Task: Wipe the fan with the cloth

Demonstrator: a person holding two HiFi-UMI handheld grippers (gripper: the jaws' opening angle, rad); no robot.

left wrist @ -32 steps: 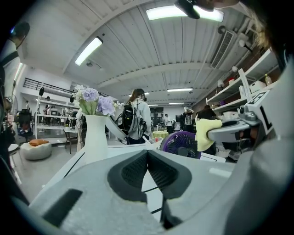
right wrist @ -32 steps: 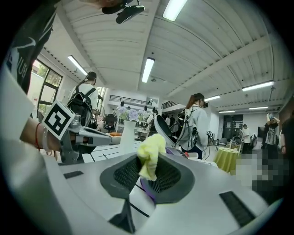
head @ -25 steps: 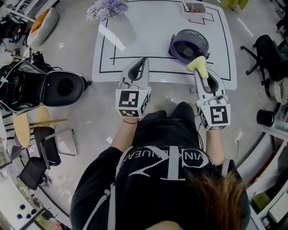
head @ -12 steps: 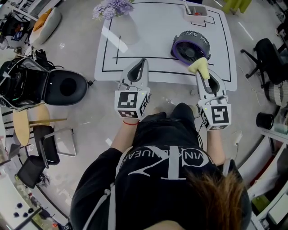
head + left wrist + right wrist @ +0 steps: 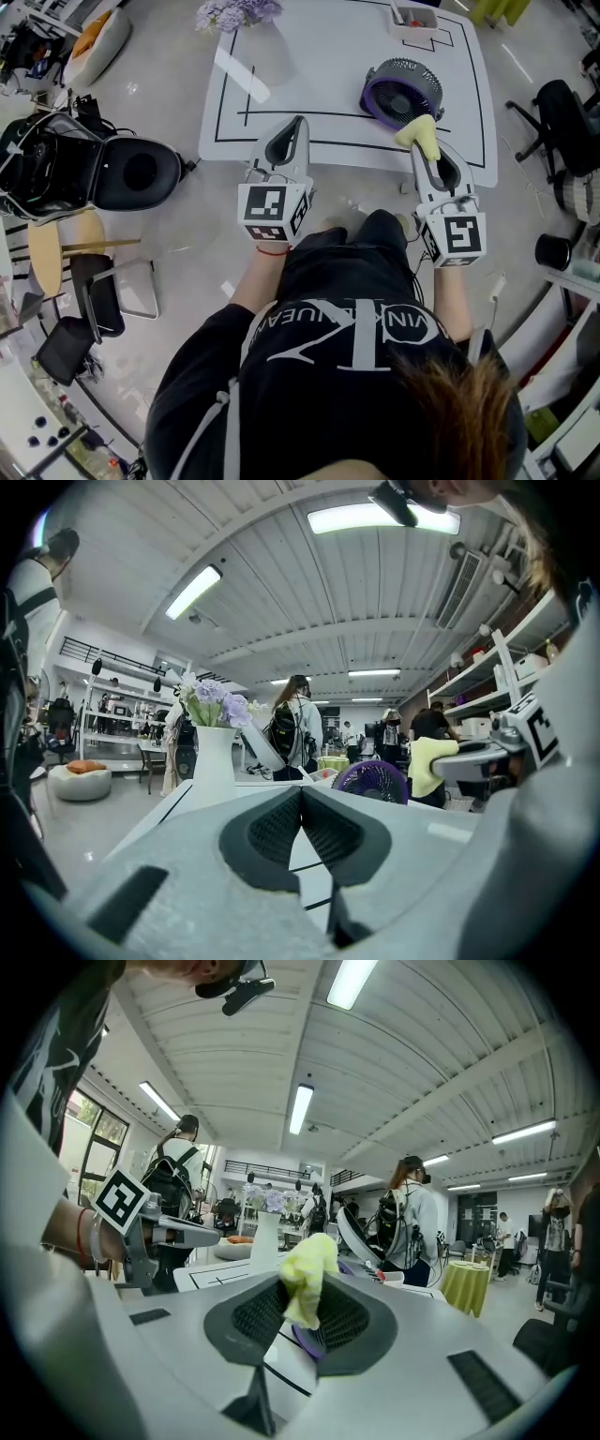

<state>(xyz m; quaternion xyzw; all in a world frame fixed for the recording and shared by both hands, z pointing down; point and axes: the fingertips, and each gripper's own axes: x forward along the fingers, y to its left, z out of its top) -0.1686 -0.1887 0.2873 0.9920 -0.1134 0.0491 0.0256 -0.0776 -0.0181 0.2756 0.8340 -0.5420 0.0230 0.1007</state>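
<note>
Two grippers noted; the right gripper (image 5: 427, 155) is clamped on a crumpled yellow cloth (image 5: 419, 137), held just at the near rim of the round purple-and-grey plastic fan (image 5: 401, 89); contact not settled; the left gripper (image 5: 298, 127), closed on nothing, is held well left of the fan.

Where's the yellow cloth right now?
The yellow cloth is at the right of the head view, pinched in the right gripper at the near edge of the white table, just this side of the purple fan.
</note>
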